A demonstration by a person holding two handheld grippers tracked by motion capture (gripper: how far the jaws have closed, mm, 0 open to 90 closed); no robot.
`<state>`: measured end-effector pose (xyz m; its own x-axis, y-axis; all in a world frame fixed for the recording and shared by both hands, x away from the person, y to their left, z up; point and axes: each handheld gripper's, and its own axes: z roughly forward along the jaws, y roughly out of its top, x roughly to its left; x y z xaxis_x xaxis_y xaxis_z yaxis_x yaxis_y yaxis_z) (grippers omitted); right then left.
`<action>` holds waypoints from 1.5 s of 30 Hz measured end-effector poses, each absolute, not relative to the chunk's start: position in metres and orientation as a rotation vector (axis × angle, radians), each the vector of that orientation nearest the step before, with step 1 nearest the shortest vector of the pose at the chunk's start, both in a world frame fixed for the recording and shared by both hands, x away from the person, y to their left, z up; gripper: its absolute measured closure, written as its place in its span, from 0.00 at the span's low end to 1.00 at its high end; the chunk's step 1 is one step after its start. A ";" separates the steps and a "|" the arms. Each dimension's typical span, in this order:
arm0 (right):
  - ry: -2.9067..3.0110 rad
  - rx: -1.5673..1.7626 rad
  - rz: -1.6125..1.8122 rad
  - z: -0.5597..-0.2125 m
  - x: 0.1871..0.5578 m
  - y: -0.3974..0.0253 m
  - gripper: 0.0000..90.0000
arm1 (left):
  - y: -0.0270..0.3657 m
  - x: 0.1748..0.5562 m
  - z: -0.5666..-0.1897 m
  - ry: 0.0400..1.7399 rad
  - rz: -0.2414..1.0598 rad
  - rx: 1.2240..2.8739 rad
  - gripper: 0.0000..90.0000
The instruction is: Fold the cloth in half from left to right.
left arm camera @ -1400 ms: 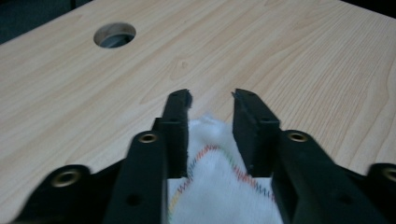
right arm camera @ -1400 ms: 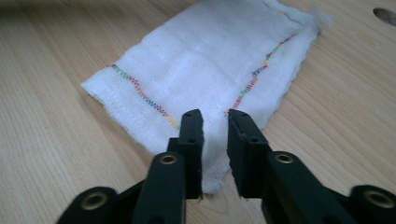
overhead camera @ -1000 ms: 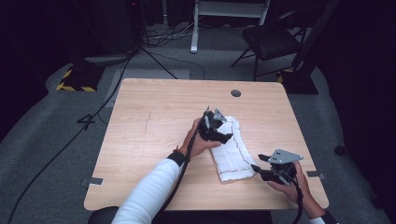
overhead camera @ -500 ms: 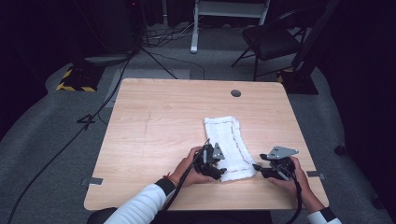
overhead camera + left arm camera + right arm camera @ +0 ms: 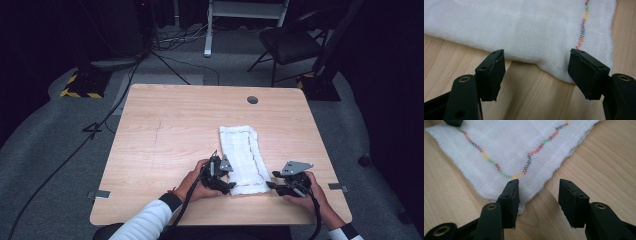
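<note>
You hold the left gripper and right gripper, jaws apart and empty, at the two near corners of the folded white cloth on the table's near right, seemingly ready to pinch both.

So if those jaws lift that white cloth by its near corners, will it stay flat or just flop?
Probably flop: the white cloth looks like thin, loosely woven gauze lying limp on the wooden table. It likely weighs little. Its folded layers, visible at the edge, might slide apart when pulled.

High view overlooks the table; both gripper views closely share the cloth.
</note>
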<state>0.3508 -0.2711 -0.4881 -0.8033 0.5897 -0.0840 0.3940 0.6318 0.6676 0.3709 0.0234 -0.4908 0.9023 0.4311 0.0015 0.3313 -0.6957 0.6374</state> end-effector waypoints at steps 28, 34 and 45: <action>2.479 0.732 1.068 -0.461 0.374 -0.256 0.40 | 0.063 0.391 -0.459 0.669 0.245 2.290 0.24; 2.427 0.840 1.059 -0.457 0.426 -0.254 0.43 | 0.049 0.440 -0.456 0.707 0.291 2.260 0.28; 2.407 0.920 0.969 -0.463 0.495 -0.219 0.47 | 0.033 0.503 -0.480 0.904 0.333 2.259 0.28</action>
<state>0.4952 -0.2194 -0.4628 -0.7106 0.6958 -0.1046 0.4291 0.5463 0.7193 0.5027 0.0330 -0.4801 0.7271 0.6864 -0.0121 0.5148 -0.5335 0.6711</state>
